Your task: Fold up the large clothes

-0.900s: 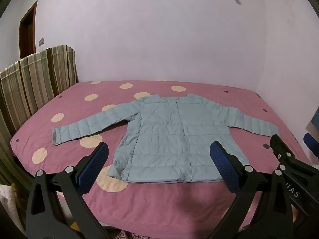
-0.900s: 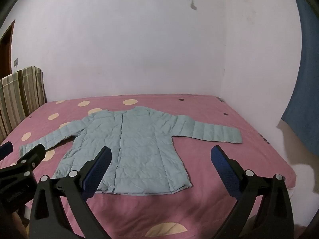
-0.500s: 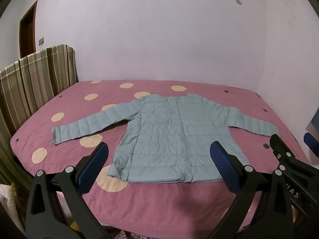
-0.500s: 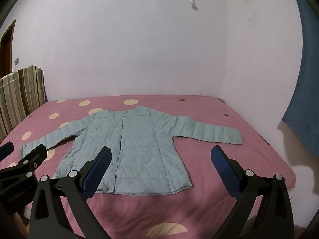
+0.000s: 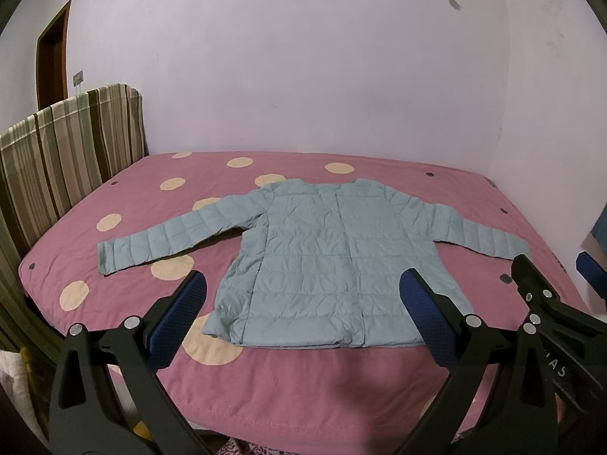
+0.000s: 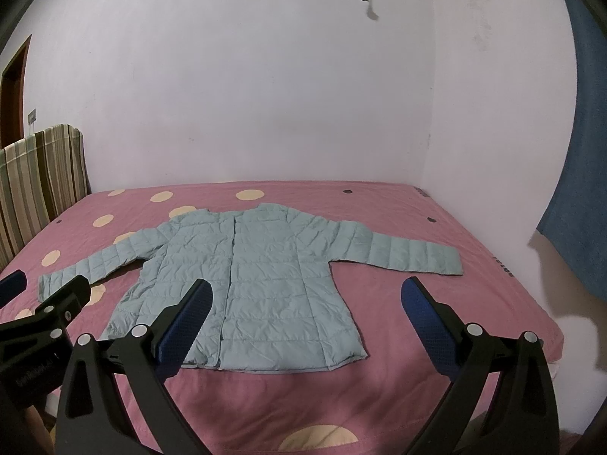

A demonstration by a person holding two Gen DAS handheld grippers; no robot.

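Observation:
A light blue quilted jacket [image 5: 326, 261] lies flat and front up on the pink bed, both sleeves spread out to the sides. It also shows in the right wrist view [image 6: 250, 280]. My left gripper [image 5: 303, 311] is open and empty, held above the bed's near edge in front of the jacket's hem. My right gripper [image 6: 303, 314] is open and empty, at the same near edge, over the hem's right part. Each gripper shows at the edge of the other's view.
The bed [image 5: 341, 386] has a pink cover with cream dots. A striped headboard [image 5: 57, 155] stands at the left. White walls close the back and right. A blue cloth [image 6: 580, 189] hangs at the right. A doorway [image 5: 53, 60] is at far left.
Both grippers have barely moved; the view has shifted very slightly. The jacket lies as before.

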